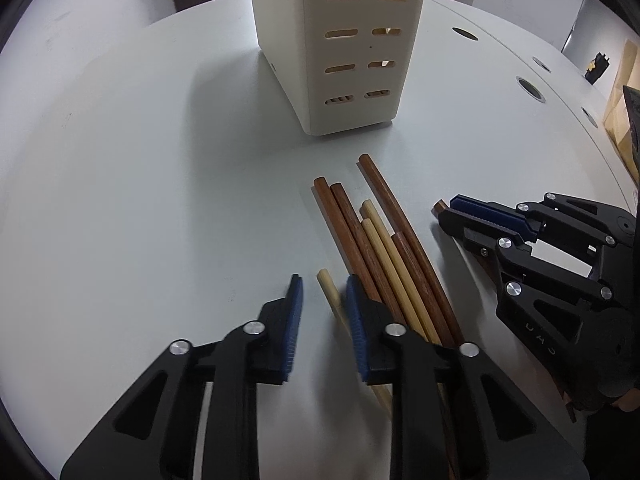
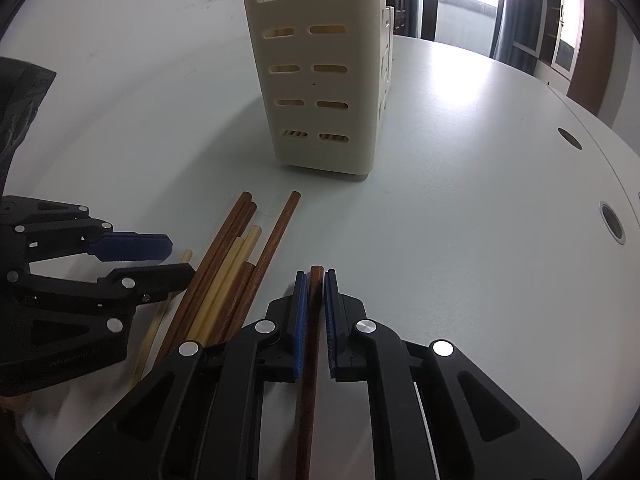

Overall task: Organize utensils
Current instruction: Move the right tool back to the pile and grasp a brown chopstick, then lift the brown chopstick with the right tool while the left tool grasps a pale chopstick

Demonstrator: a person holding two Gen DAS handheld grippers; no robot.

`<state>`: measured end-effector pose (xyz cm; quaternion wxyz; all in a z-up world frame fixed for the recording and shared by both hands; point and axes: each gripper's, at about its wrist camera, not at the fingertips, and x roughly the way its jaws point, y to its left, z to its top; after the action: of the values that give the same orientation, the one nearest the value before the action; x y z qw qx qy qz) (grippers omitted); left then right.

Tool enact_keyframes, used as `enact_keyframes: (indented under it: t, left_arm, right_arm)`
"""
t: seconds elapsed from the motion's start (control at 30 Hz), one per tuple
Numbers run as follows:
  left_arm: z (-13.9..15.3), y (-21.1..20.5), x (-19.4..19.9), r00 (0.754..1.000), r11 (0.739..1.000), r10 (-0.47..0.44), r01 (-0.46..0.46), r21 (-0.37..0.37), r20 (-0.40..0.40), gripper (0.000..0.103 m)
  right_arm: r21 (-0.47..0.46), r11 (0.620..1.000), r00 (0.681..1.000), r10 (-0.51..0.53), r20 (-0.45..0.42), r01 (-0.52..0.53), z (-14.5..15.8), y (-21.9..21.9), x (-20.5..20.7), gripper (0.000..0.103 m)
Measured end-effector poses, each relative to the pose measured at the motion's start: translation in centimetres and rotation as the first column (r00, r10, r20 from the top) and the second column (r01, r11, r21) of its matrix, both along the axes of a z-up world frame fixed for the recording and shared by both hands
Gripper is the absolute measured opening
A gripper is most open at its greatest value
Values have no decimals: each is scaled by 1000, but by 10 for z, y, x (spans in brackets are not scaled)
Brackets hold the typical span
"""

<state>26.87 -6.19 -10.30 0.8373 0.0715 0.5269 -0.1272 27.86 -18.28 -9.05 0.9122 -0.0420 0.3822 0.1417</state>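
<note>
A loose bundle of dark brown and pale bamboo chopsticks (image 1: 384,248) lies on the pale grey round bench (image 1: 160,180), fanned out just in front of a tall cream plastic utensil holder with slotted sides (image 1: 344,52) that stands upright further back. One dark brown wooden chopstick (image 2: 314,320) sits apart from the bundle, clamped between the blue-padded fingers of the right claw (image 2: 316,280), its tip poking out just past the pads and pointing toward the holder. The left claw (image 1: 320,292) hovers low at the near end of the bundle with its fingers spread apart; a single pale chopstick (image 1: 330,292) lies in the gap between them, close to the right-hand blue pad (image 1: 356,320), and whether it touches that pad cannot be told. In the right wrist view the left claw (image 2: 172,256) reaches in from the side over the pale stick at the bundle's edge. Several round cable holes (image 1: 530,88) are set into the bench along its far rim, and a bright window (image 2: 466,0) lights the room behind.
</note>
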Motion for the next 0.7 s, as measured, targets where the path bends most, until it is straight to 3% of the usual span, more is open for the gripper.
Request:
enact_keyframes:
  t: [0.17, 0.4, 0.53, 0.7]
  left_arm:
    - [-1, 8, 7, 999, 996, -10, 6, -84, -43, 4]
    - [13, 22, -2, 1000, 984, -12, 8, -181, -24, 4]
    - [40, 35, -15, 1000, 964, -11, 18, -266, 30, 4]
    - [73, 47, -30, 994, 939, -20, 54, -341, 103, 4]
  right_arm:
    - [87, 996, 1000, 3, 9, -4, 4, -11, 1, 8]
    - [335, 941, 985, -6, 170, -51, 48, -56, -17, 7]
    - [421, 896, 946, -3, 324, -141, 75, -70, -40, 7]
    - [456, 853, 879, 7, 477, -255, 101, -77, -66, 7]
